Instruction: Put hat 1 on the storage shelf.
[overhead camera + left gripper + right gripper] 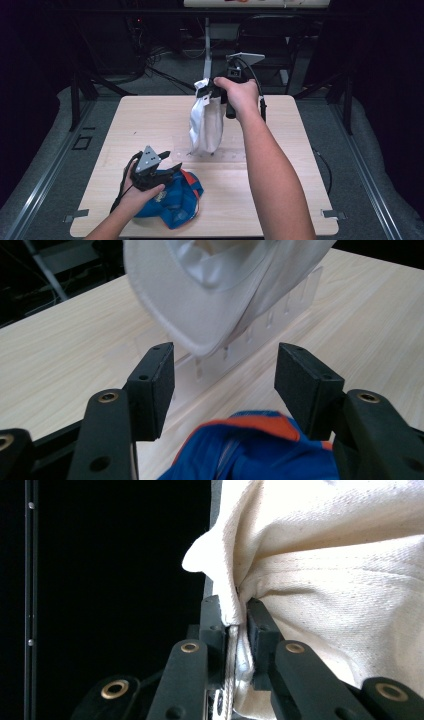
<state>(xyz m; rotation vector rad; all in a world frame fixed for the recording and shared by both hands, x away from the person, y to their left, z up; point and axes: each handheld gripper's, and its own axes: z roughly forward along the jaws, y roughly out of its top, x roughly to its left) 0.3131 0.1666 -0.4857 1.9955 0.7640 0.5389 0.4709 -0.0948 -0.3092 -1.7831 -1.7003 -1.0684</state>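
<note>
High view gives the whole layout: right gripper (204, 91) up over the far-centre of the bench (280, 200), holding a white cap (205, 125) by its top edge so it hangs, lower end just over or touching a clear plastic rack (227, 152) lying across the bench middle; can't tell which. Left gripper (167, 170) sits low at near left, over a blue and orange cap (177, 200) that lies crumpled on the bench near the front edge. Right gripper view adds what the high one can't: fingers (260, 625) clenched on a thin fold of the white cap (340, 580), stitched seam running down between the pads, fabric bunched and puckered above the pinch. Left gripper view adds the white cap (200, 305) from below: brim rim curved, lowest point facing the camera, inner lining visible up top, and the clear rack (260, 330) w/ its row of slots running diagonally away behind it; blue and orange cap (255, 445) lies low between the fingers (152, 385), which stand wide apart, released, pads not pressing anything. White cap's long axis is near vertical, tilted slightly, narrow gripped end up, wide end down. Blue cap's long axis runs roughly along the bench front, flattened. Right arm reaches long and straight from bottom centre, hand (240, 97) wrapped over the gripper handle, fingers pointing left in the high view. Left forearm short, bent in from bottom left, hand (142, 192) under the gripper body, fingers pointing right and toward the bench middle.
</note>
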